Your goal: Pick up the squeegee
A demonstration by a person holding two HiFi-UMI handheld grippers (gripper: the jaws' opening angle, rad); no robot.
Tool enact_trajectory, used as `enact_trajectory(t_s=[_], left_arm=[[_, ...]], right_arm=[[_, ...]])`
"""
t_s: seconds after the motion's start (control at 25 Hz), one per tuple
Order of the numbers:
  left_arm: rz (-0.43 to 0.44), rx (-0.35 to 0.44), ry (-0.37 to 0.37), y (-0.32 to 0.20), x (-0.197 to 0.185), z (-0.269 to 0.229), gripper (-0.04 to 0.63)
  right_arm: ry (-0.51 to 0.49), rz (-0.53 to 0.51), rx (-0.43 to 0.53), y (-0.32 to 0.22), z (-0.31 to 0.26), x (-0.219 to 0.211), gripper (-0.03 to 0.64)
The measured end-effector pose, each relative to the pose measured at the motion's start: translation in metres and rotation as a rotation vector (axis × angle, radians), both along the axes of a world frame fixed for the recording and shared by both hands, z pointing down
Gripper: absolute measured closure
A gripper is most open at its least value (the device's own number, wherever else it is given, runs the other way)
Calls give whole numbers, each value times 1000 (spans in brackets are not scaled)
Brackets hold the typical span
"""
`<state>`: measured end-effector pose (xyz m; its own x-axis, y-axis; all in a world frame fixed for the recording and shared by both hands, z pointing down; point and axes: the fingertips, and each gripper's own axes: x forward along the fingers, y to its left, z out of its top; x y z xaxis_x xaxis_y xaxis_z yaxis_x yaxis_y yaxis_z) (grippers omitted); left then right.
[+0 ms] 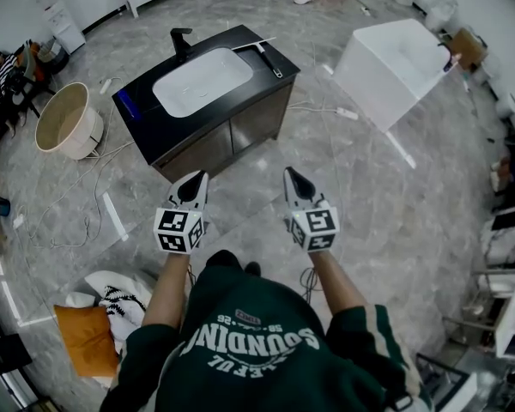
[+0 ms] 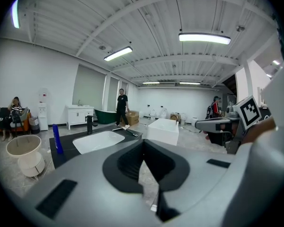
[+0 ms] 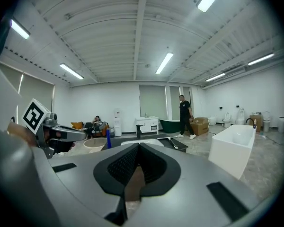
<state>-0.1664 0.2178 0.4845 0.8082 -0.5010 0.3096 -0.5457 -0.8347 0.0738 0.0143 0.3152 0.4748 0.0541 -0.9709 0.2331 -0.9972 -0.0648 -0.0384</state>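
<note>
- One black vanity cabinet is standing ahead of both grippers, well apart from them. Grey marble floor is lying between the jaw tips and the cabinet front.
- One white bathtub is standing ahead and to the right of the right gripper, clear of the line to the cabinet.
- One round beige tub is sitting ahead and to the left of the left gripper, beside the cabinet's left end.
- One white basin is filling the middle of the countertop and is lying between the grippers and the counter's far edge.
- Two other persons are showing beyond the cabinet: one standing and one seated far to the left.
- One orange cushion is lying on the floor behind and to the left of the left gripper.
- Two grippers are being held level and side by side. The left gripper is carrying its jaws together with nothing between them. The right gripper is doing likewise.
- One squeegee is lying on the counter's far right corner, just beside the basin, ahead of the grippers and nearer the right one's line.
- One black faucet is standing behind the basin.
- One blue bottle is standing at the counter's left end.
</note>
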Motion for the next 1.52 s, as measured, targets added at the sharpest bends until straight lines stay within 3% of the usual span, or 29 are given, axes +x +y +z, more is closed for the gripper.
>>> enact_trajectory(t_s=[0.4, 0.8, 1.08, 1.52], left_arm=[[-17, -7, -8, -25, 26, 7, 594], [5, -23, -9, -98, 69, 24, 594], [20, -42, 0, -180, 108, 27, 594], [55, -83, -37, -333, 153, 34, 594]], right_arm=[[-22, -14, 5, -27, 5, 29, 614], [-34, 4, -12, -90, 17, 64, 614], [-36, 11, -46, -166, 24, 94, 614], [-66, 2, -82, -343, 24, 127, 614]])
